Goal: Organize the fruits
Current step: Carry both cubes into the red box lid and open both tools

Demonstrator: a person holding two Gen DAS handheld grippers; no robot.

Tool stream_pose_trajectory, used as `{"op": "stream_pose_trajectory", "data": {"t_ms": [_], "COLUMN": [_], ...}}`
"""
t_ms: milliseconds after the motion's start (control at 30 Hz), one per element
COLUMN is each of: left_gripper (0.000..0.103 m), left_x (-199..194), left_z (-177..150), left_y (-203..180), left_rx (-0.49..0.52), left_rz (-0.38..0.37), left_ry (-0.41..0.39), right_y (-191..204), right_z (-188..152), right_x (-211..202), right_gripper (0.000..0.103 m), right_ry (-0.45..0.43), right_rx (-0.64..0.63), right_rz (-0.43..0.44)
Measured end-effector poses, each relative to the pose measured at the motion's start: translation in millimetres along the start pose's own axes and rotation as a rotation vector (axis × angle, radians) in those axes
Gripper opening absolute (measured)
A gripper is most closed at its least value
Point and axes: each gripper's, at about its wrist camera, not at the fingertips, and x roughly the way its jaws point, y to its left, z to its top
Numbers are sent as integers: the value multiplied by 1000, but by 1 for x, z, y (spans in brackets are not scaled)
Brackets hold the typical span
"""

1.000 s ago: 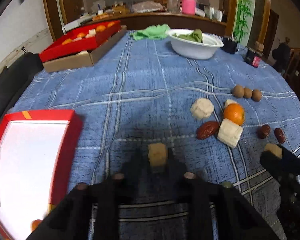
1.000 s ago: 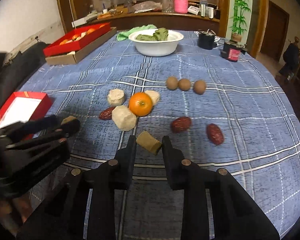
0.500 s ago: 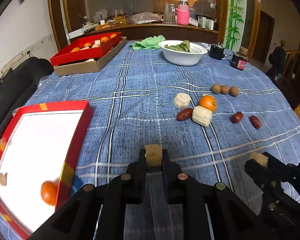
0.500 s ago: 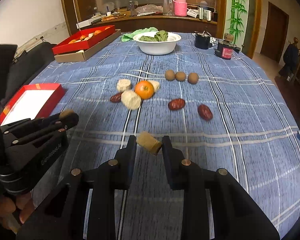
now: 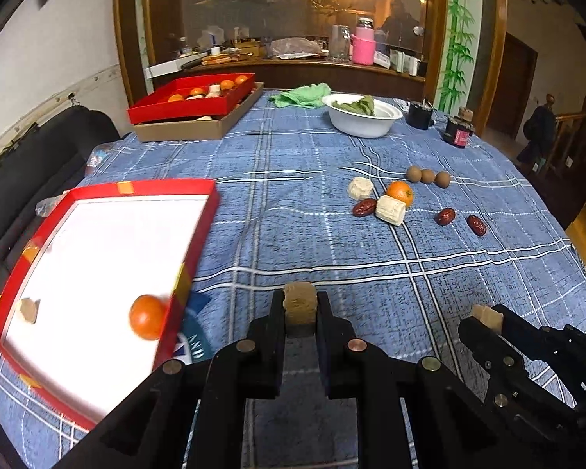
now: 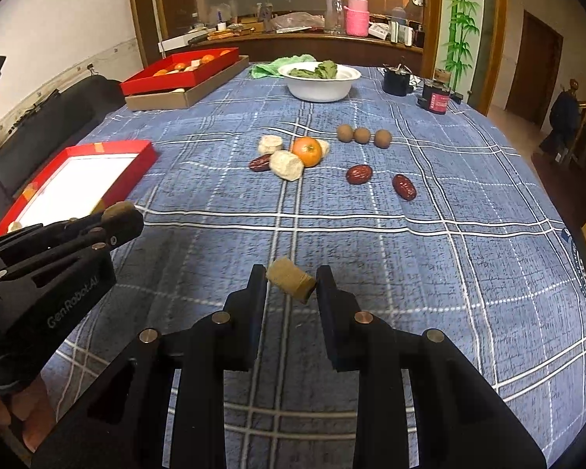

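Fruits lie in three places: in the claws, in the near red tray, and loose on the tabletop. Left claw (image 5: 300, 308): matte black fingers closed on a tan, rough, blocky chunk (image 5: 300, 305), held above the cloth. Right claw (image 6: 291, 279): fingers narrowed onto a tan, cork-like cylinder (image 6: 292, 279), tilted, its pale end toward the left finger.

Near left, red tray (image 5: 199, 242): shallow cardboard, glossy white floor, low red walls with orange tape patches. Inside: one smooth round orange (image 5: 147, 316) against the right wall, and one small tan chunk (image 5: 28, 310) near the left wall, well apart.

Tabletop (image 6: 410, 254): rounded, covered by a blue woven cloth with white plaid lines.

Mid-distance cluster: smooth orange fruit (image 6: 307, 151) touching a pale, fibrous cylinder piece (image 6: 286, 165); a second pale piece (image 6: 270, 144) just beside; a third partly hidden behind the orange. Wrinkled dark red date (image 6: 260, 163) touches the cylinder's left side. Two more dates (image 6: 359, 174) (image 6: 404, 186) lie to the right, apart. Beyond, three small brown round fruits (image 6: 361, 135) sit in a row, nearly touching.

Far: white bowl (image 6: 319, 88), smooth, holding green leaves; crumpled green cloth (image 6: 267, 67) beside it. Far left, a second red tray (image 6: 168, 78) with oranges and pale pieces rests on a brown cardboard box (image 6: 175, 97).
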Motion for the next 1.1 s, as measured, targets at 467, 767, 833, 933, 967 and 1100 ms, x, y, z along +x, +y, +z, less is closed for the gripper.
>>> {"op": "stream_pose_trajectory", "data": {"t_ms": [467, 767, 833, 933, 967, 1100], "left_gripper": [13, 13, 13, 13, 13, 13], "left_x": [-27, -40, -40, -39, -38, -35], "left_z": [-13, -20, -20, -20, -20, -17], "left_y": [36, 81, 96, 120, 130, 163], "left_rx": [-67, -155, -183, -226, -245, -310], "left_rz": [16, 67, 85, 124, 138, 197], "left_ry": [-26, -38, -37, -33, -29, -24], "right_y": [30, 49, 57, 73, 80, 111], "right_z": [-6, -4, -2, 4, 7, 21], "right_x": [-16, -16, -16, -16, -16, -12], "right_gripper": [25, 25, 25, 25, 25, 25], "right_ry": [-24, -28, -31, -37, -39, -48], "right_rx": [-39, -70, -85, -115, -127, -170], "right_rz": [17, 49, 62, 90, 105, 171]}}
